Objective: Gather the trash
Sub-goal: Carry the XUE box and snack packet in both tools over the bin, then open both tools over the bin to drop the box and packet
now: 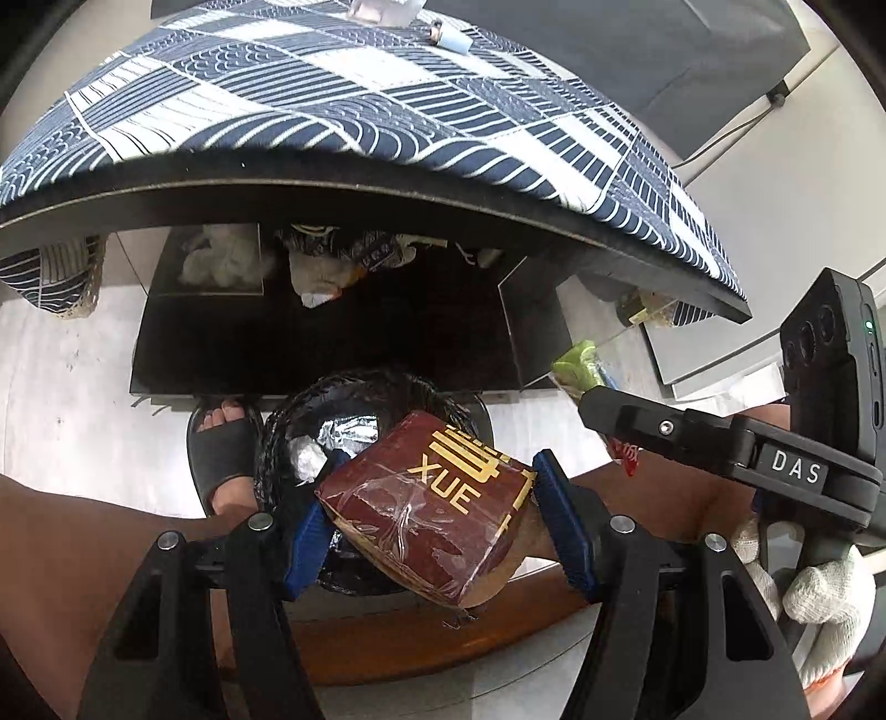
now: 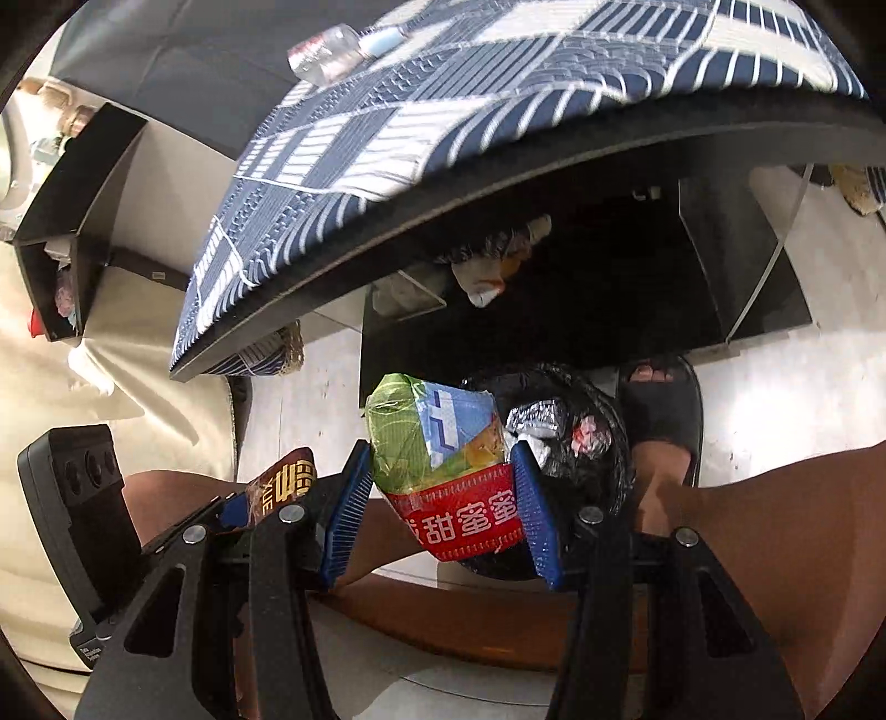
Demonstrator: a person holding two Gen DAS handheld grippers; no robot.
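My left gripper (image 1: 429, 523) is shut on a dark red box (image 1: 426, 515) marked XUE in gold, held just above a black-bagged trash bin (image 1: 282, 437) that holds silver foil. My right gripper (image 2: 443, 498) is shut on a green, blue and red snack packet (image 2: 443, 471), held over the left rim of the same bin (image 2: 603, 487). In the left wrist view the right gripper (image 1: 587, 396) comes in from the right with the green packet (image 1: 578, 365) at its tip. The red box (image 2: 282, 482) shows at the left of the right wrist view.
A low black table with a blue and white patterned cloth (image 1: 332, 99) overhangs a dark shelf (image 1: 332, 332) with crumpled wrappers (image 1: 321, 277). A plastic bottle (image 2: 332, 50) lies on the cloth. The person's sandalled foot (image 1: 221, 443) and bare legs stand beside the bin.
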